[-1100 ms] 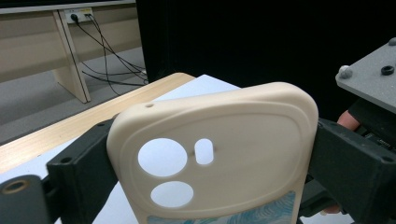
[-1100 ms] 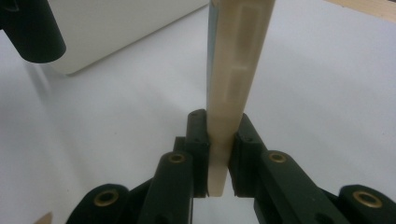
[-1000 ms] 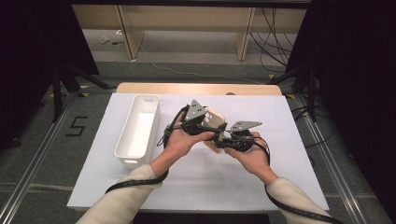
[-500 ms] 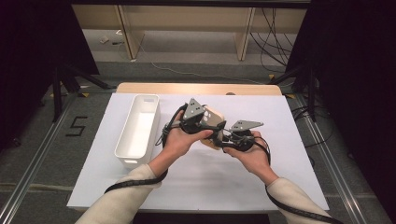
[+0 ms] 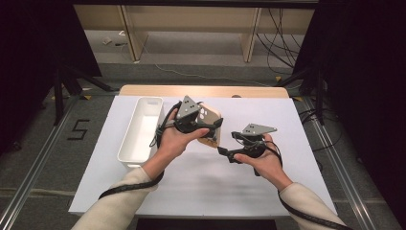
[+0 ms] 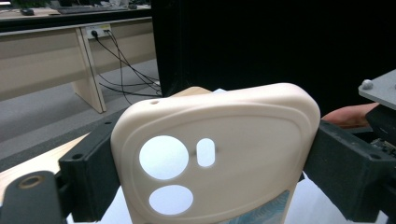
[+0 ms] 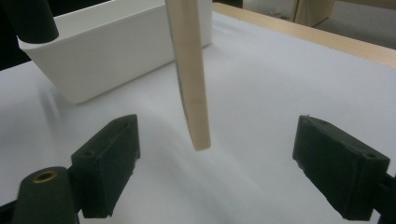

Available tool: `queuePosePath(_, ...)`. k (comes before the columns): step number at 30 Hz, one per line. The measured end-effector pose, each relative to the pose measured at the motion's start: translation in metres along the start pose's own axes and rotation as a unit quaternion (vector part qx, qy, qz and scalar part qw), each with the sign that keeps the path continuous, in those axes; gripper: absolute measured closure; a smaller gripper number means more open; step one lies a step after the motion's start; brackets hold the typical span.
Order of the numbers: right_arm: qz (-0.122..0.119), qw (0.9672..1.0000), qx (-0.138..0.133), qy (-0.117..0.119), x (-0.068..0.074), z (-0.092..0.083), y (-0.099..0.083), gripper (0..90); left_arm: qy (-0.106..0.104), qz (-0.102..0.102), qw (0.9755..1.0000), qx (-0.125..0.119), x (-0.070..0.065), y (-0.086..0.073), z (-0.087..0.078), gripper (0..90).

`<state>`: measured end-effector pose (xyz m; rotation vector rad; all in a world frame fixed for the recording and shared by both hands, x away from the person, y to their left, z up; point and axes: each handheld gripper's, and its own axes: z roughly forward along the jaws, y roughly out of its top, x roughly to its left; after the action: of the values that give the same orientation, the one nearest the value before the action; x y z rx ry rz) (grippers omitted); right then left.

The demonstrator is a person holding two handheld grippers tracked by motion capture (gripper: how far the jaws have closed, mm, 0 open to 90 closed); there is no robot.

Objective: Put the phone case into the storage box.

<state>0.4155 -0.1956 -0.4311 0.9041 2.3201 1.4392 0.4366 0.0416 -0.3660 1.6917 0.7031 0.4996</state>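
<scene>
Carrying the phone case (image 6: 215,158) toward the white bin (image 5: 141,132) goes best with the left tongs (image 5: 210,128) pinching its 2 long edges firmly and the right tongs (image 5: 225,152), whose jaws have just been opening and stand spread, backing clear. Held above the worktop (image 5: 268,182), the case is cream, rounded, with 3 camera cutouts.

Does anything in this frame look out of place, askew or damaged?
Nothing stands out. The left gripper holds the cream phone case above the white sheet; the right gripper is open and clear of it. The white bin stands upright, undamaged.
</scene>
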Motion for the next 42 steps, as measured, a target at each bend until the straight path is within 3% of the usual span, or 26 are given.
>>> queuePosePath(9,-0.004,0.9997,-0.024,-0.004,0.0,-0.009,0.0,14.9,0.015,-0.005,0.9999,-0.005,0.008,-0.001,-0.015,11.4)
queuePosePath(10,-0.005,0.9996,-0.027,-0.006,-0.001,-0.011,0.0,15.0,0.019,-0.029,0.9994,0.002,0.006,-0.003,-0.018,11.4)
queuePosePath(17,-0.006,0.9993,-0.036,-0.011,-0.004,-0.021,-0.004,14.9,0.023,-0.008,0.9997,0.0,0.014,-0.005,-0.025,11.4)
queuePosePath(42,-0.007,0.9988,-0.042,-0.024,-0.011,-0.053,-0.023,15.0,0.048,-0.012,0.9987,0.006,0.023,-0.005,-0.044,11.6)
